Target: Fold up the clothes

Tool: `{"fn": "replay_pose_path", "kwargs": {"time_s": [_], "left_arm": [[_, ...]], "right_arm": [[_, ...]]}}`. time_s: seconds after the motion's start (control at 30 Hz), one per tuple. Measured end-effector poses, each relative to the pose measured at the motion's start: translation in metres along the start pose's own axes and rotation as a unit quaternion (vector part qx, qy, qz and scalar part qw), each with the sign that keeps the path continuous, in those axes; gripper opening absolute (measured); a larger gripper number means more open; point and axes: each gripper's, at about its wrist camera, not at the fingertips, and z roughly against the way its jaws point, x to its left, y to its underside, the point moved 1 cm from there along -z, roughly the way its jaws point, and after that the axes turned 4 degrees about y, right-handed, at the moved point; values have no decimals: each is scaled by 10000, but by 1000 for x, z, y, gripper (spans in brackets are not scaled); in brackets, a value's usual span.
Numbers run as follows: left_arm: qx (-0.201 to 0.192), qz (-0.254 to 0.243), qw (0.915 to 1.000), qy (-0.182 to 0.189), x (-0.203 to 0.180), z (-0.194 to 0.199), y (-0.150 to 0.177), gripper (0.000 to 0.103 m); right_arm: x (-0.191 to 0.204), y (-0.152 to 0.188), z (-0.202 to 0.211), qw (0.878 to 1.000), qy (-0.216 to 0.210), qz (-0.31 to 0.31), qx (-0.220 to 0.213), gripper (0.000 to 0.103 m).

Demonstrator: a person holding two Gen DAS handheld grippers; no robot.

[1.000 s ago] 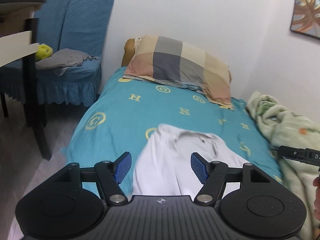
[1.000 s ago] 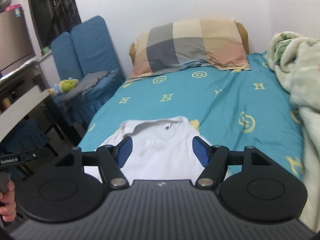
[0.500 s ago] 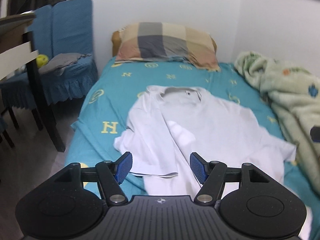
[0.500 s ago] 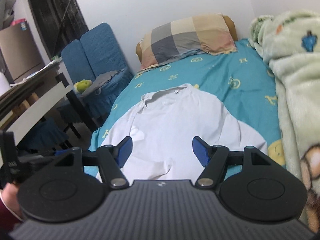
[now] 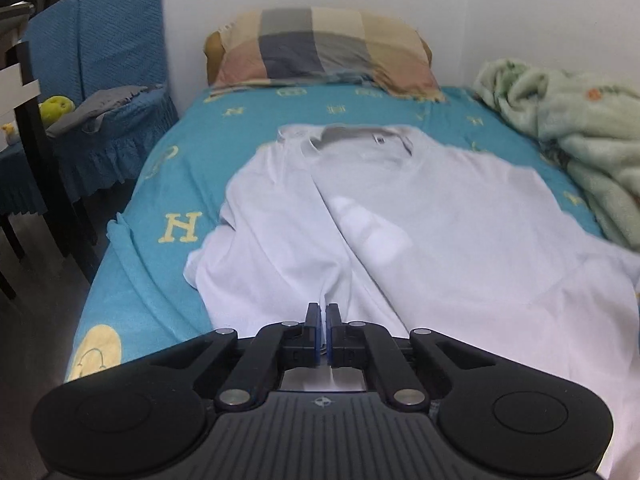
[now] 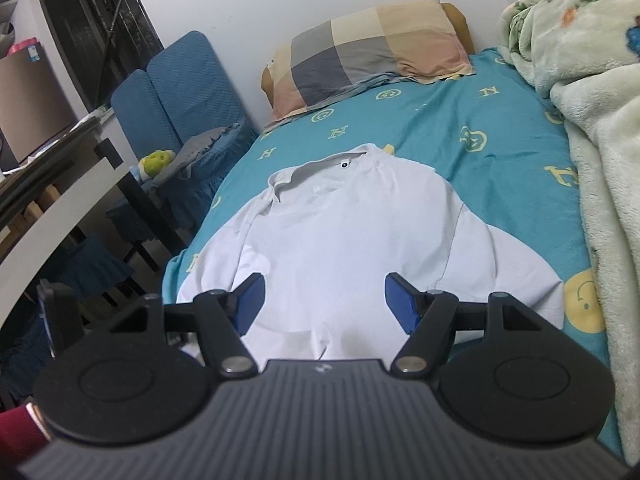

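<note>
Bed, teal sheet: fills frame centre.
White shirt: spread mid-frame, collar toward upper centre, left side lapped inward. Likely light, limp; take by hem or shoulder.
Right gripper: jaws spread, empty.
Left gripper: jaws clenched at hem; cloth between them uncertain.

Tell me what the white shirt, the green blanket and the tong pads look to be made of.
Shirt: thin matte woven or knit cloth, probably cotton; it lies in soft creases.
Blanket: plush fleece, from its fuzzy, clumped pile.
Pads on the right tongs: smooth blue rubber or plastic; which one is unclear.
</note>
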Motion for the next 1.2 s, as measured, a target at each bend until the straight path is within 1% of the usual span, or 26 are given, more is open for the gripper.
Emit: {"fn": "replay_pose_path", "kwargs": {"time_s": [0.07, 0.13, 0.2, 0.27, 0.37, 0.4, 0.5, 0.63, 0.7, 0.8, 0.87, 0.9, 0.93, 0.97, 1.03, 1.1, 1.2], "left_arm": [[-322, 224, 9992, -20, 9, 12, -15, 2], [-684, 484, 9965, -45, 21, 27, -37, 2], [-1049, 731, 9916, -211, 42, 41, -62, 2], [-1333, 958, 9855, -429, 70, 48, -91, 2], [-1508, 1178, 9785, -769, 112, 42, -135, 2], [-1505, 1229, 9771, -871, 126, 37, -149, 2], [-1242, 1360, 9765, -1121, 160, 7, -177, 2], [-631, 1471, 9776, -1365, 187, -60, -179, 2], [-370, 1643, 9763, -1362, 197, -92, -167, 2], [-267, 2036, 9709, -1229, 207, -106, -149, 4], [-219, 2305, 9662, -1131, 213, -114, -136, 7], [-196, 2439, 9636, -1082, 216, -117, -130, 13], [-172, 2572, 9607, -1033, 220, -121, -124, 21], [-148, 2704, 9576, -983, 223, -124, -117, 24], [-242, 2991, 9501, -850, 229, -109, -104, 42], [-334, 3334, 9397, -685, 232, -87, -91, 46], [-470, 3839, 9212, -436, 236, -53, -72, 48]], "right_arm": [[0, 0, -1, 10000, 6, -53, 44, 68], [0, 1, -1, 10000, -4, -85, 47, 68], [0, 1, -2, 10000, 11, -42, 11, 68], [1, 0, -5, 10000, 31, -15, -16, 68], [0, -2, -12, 10000, 80, -20, -27, 68], [-1, -2, -15, 9999, 111, -18, -26, 68], [-3, -1, -25, 9998, 180, 2, 39, 68], [-5, 0, -41, 9996, 235, 37, 140, 68], [-6, 2, -49, 9995, 252, 84, 164, 68], [-9, 3, -62, 9993, 266, 129, 219, 68], [-12, 5, -69, 9992, 269, 128, 268, 68], [-13, 5, -71, 9991, 270, 112, 294, 68], [-14, 6, -74, 9991, 271, 95, 320, 68], [-14, 6, -75, 9990, 271, 75, 337, 68], [-15, 5, -74, 9992, 249, 43, 320, 68], [-14, 3, -69, 9995, 221, 36, 243, 68], [-11, 0, -61, 9997, 206, 34, 136, 68]]}}
